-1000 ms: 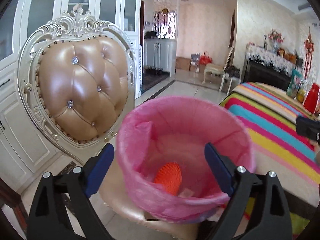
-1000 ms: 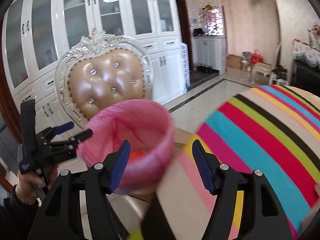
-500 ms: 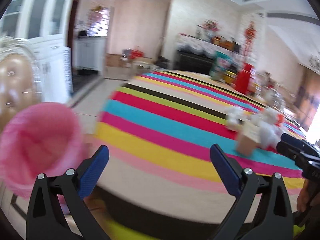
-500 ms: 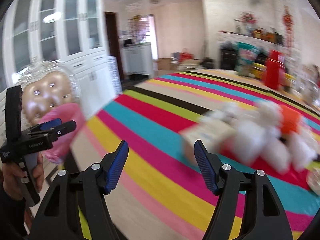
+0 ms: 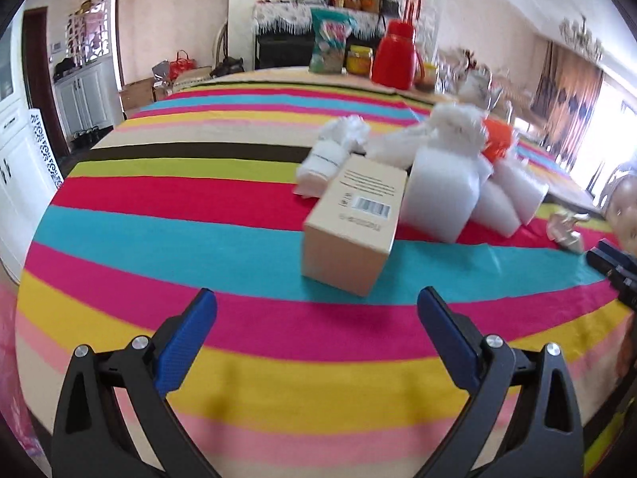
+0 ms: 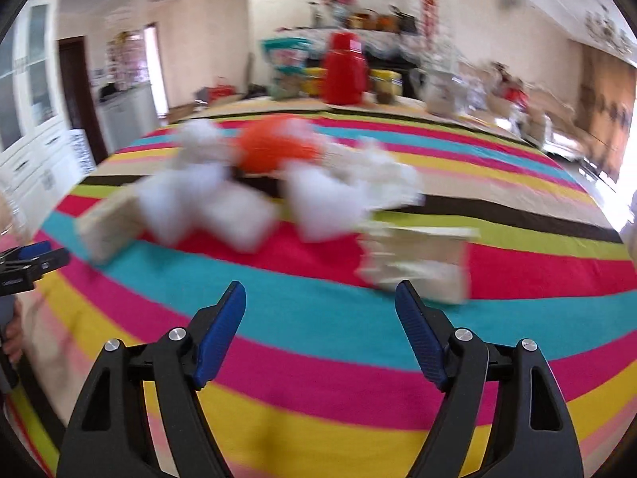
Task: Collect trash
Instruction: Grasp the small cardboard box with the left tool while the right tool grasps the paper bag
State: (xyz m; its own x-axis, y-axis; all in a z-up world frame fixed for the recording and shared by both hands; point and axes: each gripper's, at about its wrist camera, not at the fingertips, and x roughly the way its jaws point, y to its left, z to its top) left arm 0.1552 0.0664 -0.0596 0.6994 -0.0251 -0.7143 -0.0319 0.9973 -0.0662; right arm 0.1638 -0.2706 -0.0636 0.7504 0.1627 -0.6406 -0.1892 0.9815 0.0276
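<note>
Trash mid-table on striped cloth (image 5: 167, 231): 1 cardboard box (image 5: 352, 223), white foam pcs (blurred, count unclear), 1 orange item (image 5: 495, 141). Left gripper (image 5: 316, 332) and right gripper (image 6: 320, 328) both spread, empty, short of pile; bare cloth between.

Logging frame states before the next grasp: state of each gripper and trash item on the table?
left gripper: open, empty, above the striped cloth
right gripper: open, empty
cardboard box: closed, resting on the cloth, barcode face up
white foam pieces: piled beside and behind the box
orange net: on the pile
red thermos: upright, lid on
</note>
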